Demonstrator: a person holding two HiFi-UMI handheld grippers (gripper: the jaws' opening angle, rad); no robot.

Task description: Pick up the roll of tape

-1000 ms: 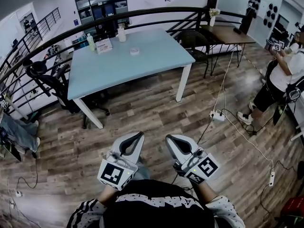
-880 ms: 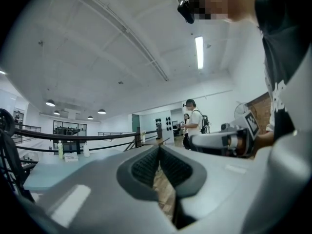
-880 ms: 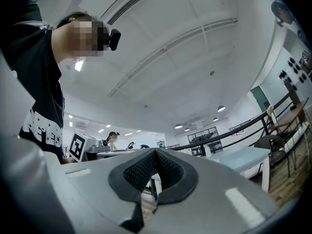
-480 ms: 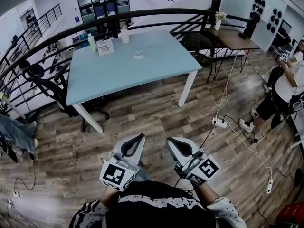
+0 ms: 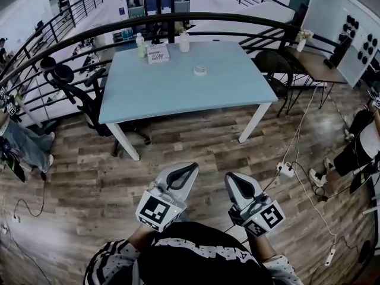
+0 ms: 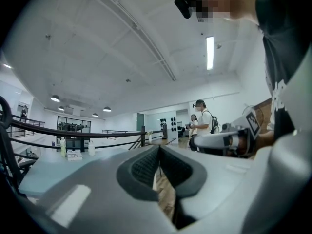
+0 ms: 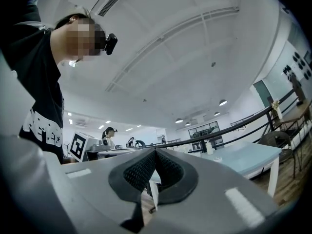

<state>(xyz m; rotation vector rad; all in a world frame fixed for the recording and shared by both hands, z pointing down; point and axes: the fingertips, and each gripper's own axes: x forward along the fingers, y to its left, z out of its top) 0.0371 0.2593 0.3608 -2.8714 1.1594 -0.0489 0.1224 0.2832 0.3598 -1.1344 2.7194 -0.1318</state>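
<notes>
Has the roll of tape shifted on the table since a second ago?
No. The roll of tape sits in the same spot on the table, right of the box; only the view shifted.

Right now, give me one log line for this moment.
left gripper: shut, empty | right gripper: shut, empty | roll of tape: on table, untouched | stage: pre-grasp

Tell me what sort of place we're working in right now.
Most likely an open-plan office or lab on a mezzanine: a light blue table, a black office chair beside it, a curved railing behind, and a power strip on the wood floor.
</notes>
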